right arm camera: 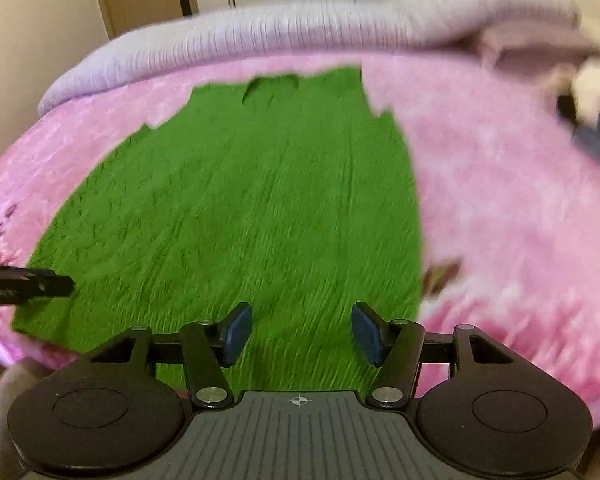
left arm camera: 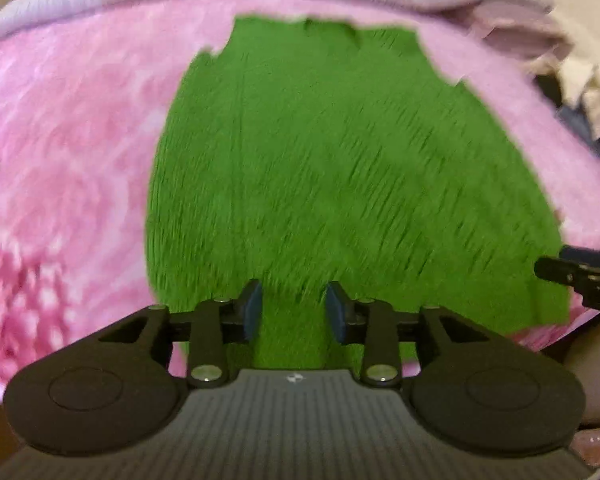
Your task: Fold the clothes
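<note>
the left gripper point(left arm camera: 293, 311) hovers over the near edge of a green garment point(left arm camera: 340, 168), its blue-padded fingers point(left arm camera: 253, 312) parted with nothing between them. the right gripper point(right arm camera: 301, 334) hangs over the same hem, fingers point(right arm camera: 366, 334) spread wider and likewise empty. the garment lies flat on a pink blanket point(right arm camera: 500, 200), with a lavender knit point(right arm camera: 260, 36) and a heap of other clothes point(left arm camera: 572, 80) along the far side

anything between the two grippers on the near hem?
Only green garment. In the right wrist view the left gripper pokes in from the left, and just bare green cloth runs from it to the right gripper. Left wrist view agrees.
</note>
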The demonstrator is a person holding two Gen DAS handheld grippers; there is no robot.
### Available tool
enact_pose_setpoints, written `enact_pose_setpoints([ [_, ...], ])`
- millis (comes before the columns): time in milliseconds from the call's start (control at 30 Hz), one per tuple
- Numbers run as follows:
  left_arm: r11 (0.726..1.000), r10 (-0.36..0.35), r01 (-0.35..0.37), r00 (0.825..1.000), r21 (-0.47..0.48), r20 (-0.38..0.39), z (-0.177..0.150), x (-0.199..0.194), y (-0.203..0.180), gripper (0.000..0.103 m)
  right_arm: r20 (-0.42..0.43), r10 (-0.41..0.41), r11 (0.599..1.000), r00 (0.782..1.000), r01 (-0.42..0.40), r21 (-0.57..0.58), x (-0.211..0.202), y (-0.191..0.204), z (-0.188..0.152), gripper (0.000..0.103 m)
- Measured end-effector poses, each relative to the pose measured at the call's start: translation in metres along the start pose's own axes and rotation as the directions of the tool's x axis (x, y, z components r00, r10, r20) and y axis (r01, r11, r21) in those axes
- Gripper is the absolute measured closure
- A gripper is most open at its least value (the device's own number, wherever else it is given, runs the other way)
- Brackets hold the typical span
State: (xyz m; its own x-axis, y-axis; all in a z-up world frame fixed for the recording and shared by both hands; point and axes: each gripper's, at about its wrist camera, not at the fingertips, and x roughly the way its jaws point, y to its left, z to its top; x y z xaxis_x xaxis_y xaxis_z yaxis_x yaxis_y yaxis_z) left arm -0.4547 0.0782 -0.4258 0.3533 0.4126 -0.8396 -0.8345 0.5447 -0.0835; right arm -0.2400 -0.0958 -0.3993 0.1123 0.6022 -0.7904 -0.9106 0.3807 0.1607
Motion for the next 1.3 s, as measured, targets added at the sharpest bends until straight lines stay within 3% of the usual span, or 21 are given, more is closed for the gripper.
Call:
enact_pose_setpoints([
  [67,0.999,0.032,-0.031,0.999,0.023,-0.01,-0.002,-0.007,-0.009,0.072,-0.007,0.0,0.999,1.0,0.001,0.054,0.004,-0.007,-0.009,0.045],
  [233,1.0,0.002,-0.003,1.0,0.022,0.024,-0.005,-0.041,-0.028,0.071,0.016,-0.042,0.995,0.999,0.04,0.093,-0.035,0.006,-0.006,0.044],
  [567,1.0,0.016,-0.019,0.995,0.022,0.1,-0.016,-0.096,-0.051,0.065,0.034,-0.077,0.987,0.996,0.071,0.143,-0.075,0.025,-0.017,0.044],
  [1300,0.998,0.066,-0.067,0.988,0.005,0.142,-0.061,-0.136,-0.053,0.059,0.058,-0.034,0.999,0.998,0.033,0.009,-0.106,0.069,-0.046,0.044],
])
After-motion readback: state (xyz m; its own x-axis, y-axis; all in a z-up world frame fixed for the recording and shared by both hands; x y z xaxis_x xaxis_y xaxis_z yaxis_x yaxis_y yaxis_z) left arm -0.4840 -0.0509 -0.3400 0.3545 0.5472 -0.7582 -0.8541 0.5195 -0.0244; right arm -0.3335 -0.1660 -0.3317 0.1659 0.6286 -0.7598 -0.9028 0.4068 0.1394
